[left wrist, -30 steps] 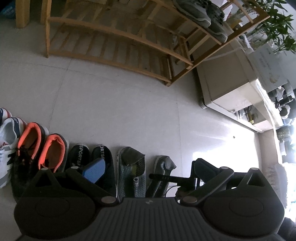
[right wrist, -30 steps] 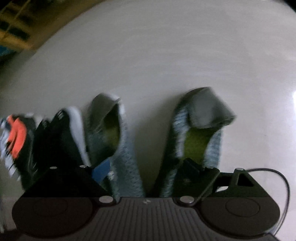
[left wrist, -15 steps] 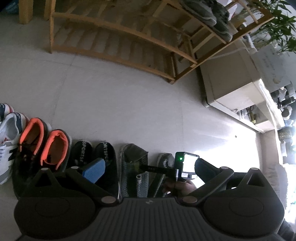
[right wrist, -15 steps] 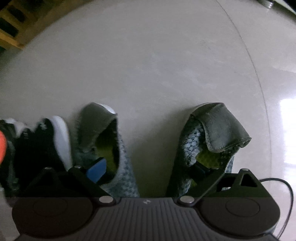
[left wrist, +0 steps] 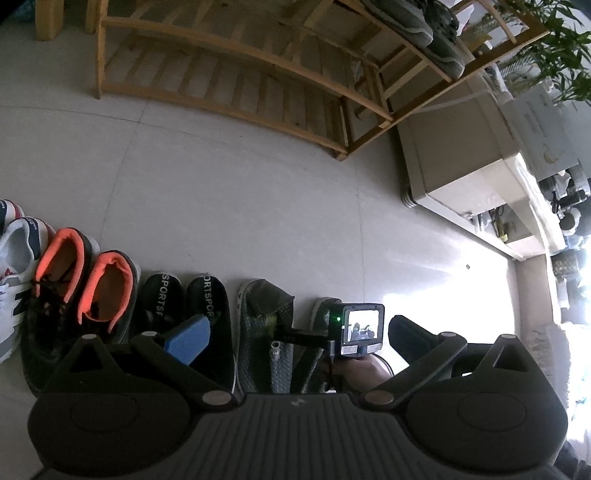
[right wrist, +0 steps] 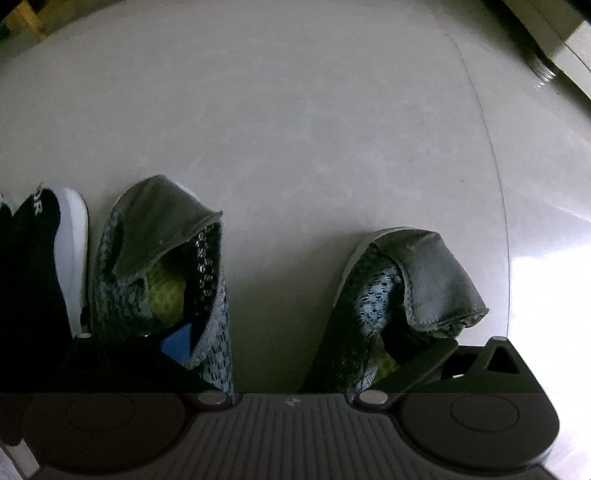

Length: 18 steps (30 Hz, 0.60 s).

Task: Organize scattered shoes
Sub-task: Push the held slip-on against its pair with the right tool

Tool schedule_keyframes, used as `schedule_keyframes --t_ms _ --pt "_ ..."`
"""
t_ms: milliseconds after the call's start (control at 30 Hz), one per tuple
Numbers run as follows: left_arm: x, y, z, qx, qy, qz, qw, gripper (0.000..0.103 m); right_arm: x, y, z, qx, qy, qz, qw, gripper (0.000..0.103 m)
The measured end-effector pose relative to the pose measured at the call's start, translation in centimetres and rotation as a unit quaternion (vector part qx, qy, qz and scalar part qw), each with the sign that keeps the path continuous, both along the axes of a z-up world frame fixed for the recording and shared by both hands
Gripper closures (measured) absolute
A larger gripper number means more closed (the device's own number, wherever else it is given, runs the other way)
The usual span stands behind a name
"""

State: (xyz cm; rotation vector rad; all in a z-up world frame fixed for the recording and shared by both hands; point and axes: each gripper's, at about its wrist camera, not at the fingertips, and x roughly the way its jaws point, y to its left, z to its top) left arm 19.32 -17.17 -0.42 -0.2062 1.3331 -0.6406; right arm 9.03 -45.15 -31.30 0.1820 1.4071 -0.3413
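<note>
A row of shoes lies on the tile floor: white sneakers (left wrist: 14,254), black shoes with orange lining (left wrist: 85,295), black slip-ons (left wrist: 184,306), and a grey mesh pair, one (left wrist: 264,332) beside the slip-ons, the other (left wrist: 317,321) to its right. My left gripper (left wrist: 295,332) is open and empty above the row. My right gripper (right wrist: 295,339) is open, low over the grey pair: its blue pad sits in the left grey shoe (right wrist: 162,266), its right finger in the right grey shoe (right wrist: 406,295). It shows in the left wrist view (left wrist: 358,332).
A wooden shoe rack (left wrist: 240,70) stands across the floor, with grey shoes (left wrist: 417,29) on its upper shelf. A beige cabinet (left wrist: 461,155) and plants (left wrist: 554,48) are at the right. Bare tile floor (left wrist: 240,206) lies between the row and the rack.
My right gripper has dropped lower and closer to the grey pair, its fingers now reaching into both shoes. The left gripper has barely moved.
</note>
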Motion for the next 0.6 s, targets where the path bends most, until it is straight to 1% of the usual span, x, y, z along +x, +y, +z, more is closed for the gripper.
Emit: schedule_keyframes --t_ms 33,67,100,133,167,200,233,267,300,400,500,600 --pt "0.0 0.0 0.0 0.0 0.0 0.0 1.0 0.0 0.0 0.0 0.1 0.006 -0.002 -0.006 1.0 0.016" --pt "0.0 0.0 0.0 0.0 -0.001 0.0 1.0 0.0 0.0 -0.1 0.2 0.015 -0.004 -0.014 1.0 0.021" --pt "0.0 -0.1 0.0 0.0 -0.001 -0.001 1.0 0.0 0.1 0.0 0.4 0.02 -0.004 -0.02 1.0 0.03" --pt "-0.1 -0.1 0.0 0.0 -0.001 -0.002 1.0 0.0 0.4 0.1 0.6 0.02 -0.003 -0.019 1.0 0.041" --pt "-0.1 -0.1 0.0 0.0 -0.002 -0.002 1.0 0.0 0.6 0.3 0.8 0.019 -0.001 -0.017 1.0 0.047" --pt "-0.1 -0.1 0.0 0.0 -0.002 -0.003 1.0 0.0 0.7 0.3 0.9 0.017 0.001 -0.019 1.0 0.065" --pt "-0.2 -0.1 0.0 0.0 -0.003 -0.004 1.0 0.0 0.8 0.4 1.0 0.016 0.005 -0.016 1.0 0.078" --pt "-0.2 0.0 0.0 0.001 -0.003 -0.003 1.0 0.0 0.9 0.5 0.9 0.015 0.008 -0.011 1.0 0.083" --pt "-0.1 0.1 0.0 0.001 -0.003 -0.001 1.0 0.0 1.0 0.6 0.9 0.014 0.01 -0.008 1.0 0.088" --pt "-0.1 0.2 0.0 0.002 -0.004 0.002 1.0 0.0 1.3 0.5 0.8 0.015 0.016 0.012 1.0 0.088" --pt "-0.1 0.5 -0.1 0.002 -0.004 0.002 1.0 0.0 1.6 0.1 0.7 0.022 0.018 0.014 1.0 0.088" --pt "0.0 1.4 -0.3 0.001 -0.005 -0.004 1.0 0.0 1.4 0.1 0.7 0.021 0.006 0.019 1.0 0.089"
